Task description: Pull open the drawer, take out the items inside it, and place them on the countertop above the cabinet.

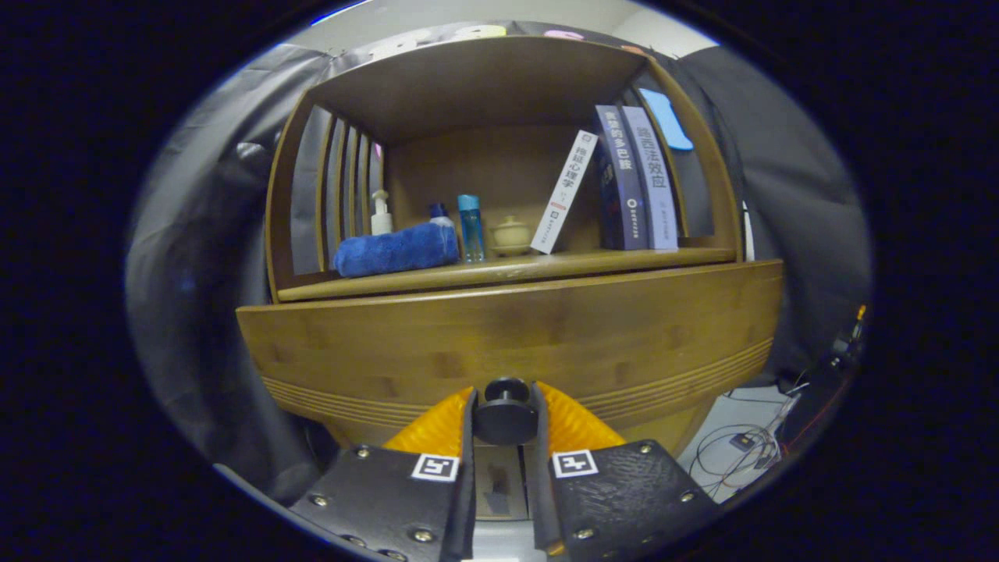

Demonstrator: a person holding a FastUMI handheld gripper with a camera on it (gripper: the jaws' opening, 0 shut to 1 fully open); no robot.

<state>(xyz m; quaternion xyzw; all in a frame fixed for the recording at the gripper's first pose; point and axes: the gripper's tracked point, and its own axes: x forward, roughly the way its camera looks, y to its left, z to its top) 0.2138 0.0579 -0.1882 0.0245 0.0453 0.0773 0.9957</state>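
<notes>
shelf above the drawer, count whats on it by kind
books: 3
bottles: 3
rolled blue towel: 1
lidded cup on saucer: 1
total: 8
The gripper is shut on the drawer knob below.

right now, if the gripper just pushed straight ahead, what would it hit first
The gripper already has the dark round drawer knob between its fingers, seemingly clamped. Straight on, it would press into the wooden drawer front right behind the knob.
</notes>
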